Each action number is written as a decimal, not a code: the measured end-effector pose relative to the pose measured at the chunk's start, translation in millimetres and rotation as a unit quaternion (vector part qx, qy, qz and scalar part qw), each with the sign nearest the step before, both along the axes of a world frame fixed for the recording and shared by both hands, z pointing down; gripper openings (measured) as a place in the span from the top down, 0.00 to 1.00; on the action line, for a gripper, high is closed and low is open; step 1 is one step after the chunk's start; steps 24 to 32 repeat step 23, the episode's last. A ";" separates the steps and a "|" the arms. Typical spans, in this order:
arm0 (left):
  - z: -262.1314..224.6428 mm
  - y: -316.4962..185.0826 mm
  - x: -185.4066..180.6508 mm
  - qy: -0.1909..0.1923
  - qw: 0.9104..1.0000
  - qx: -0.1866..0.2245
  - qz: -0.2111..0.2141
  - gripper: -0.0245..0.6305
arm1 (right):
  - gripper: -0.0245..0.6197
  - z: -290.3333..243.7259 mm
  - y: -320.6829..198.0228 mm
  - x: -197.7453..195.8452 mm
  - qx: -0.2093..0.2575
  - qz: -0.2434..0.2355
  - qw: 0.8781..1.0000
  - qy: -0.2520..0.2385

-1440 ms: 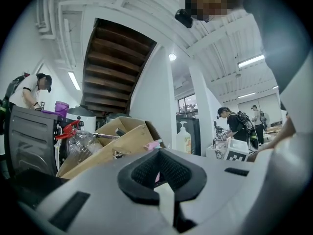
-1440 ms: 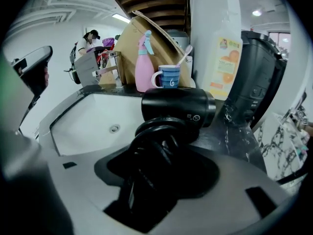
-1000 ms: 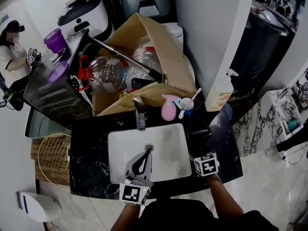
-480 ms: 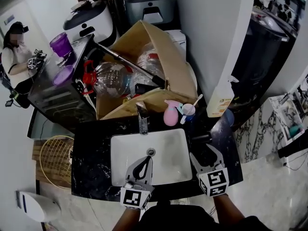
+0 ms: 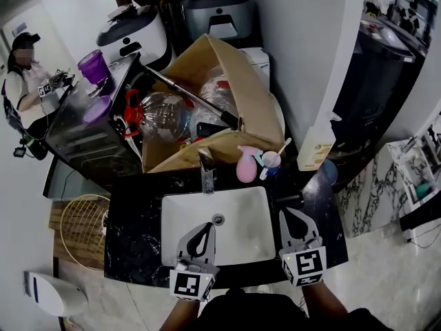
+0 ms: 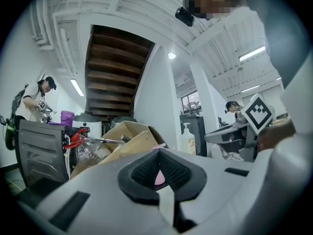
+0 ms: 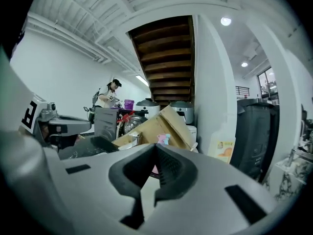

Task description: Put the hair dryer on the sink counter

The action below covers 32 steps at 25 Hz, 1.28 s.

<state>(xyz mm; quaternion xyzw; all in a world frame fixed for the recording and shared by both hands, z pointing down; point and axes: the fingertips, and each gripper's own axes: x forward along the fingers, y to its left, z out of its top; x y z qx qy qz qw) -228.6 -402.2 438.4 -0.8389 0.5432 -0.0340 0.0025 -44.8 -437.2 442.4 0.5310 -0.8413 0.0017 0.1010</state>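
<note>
Hair dryer (image 5: 289, 200): seemingly that dark shape (hard to tell) on counter (image 5: 134, 234) beside sink (image 5: 242, 227); left gripper (image 5: 207, 227) shut, right gripper (image 5: 284, 215) closing tight, both empty, likely nothing left to carry.

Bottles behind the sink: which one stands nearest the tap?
The pink spray bottle, just right of the tap. The pale pump bottle with the orange label stands farther right, against the white pillar.

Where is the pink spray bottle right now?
In the head view, the pink spray bottle stands on the counter behind the sink, right of the faucet, left of a cup.
</note>
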 end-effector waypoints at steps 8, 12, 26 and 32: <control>-8.7 4.0 5.0 -0.002 1.000 0.007 -0.002 0.96 | 0.97 -15.8 3.6 -4.6 0.031 -0.016 0.999 -0.015; -14.1 1.5 6.6 -0.001 1.000 0.019 -0.006 0.96 | 0.97 -15.8 2.8 -11.1 0.034 -0.026 0.999 -0.020; -22.6 5.7 19.5 0.002 0.999 0.032 0.005 0.96 | 0.97 -16.5 6.4 -16.4 0.053 -0.041 0.998 -0.019; -22.6 5.7 19.5 0.002 0.999 0.032 0.005 0.96 | 0.97 -16.5 6.4 -16.4 0.053 -0.041 0.998 -0.019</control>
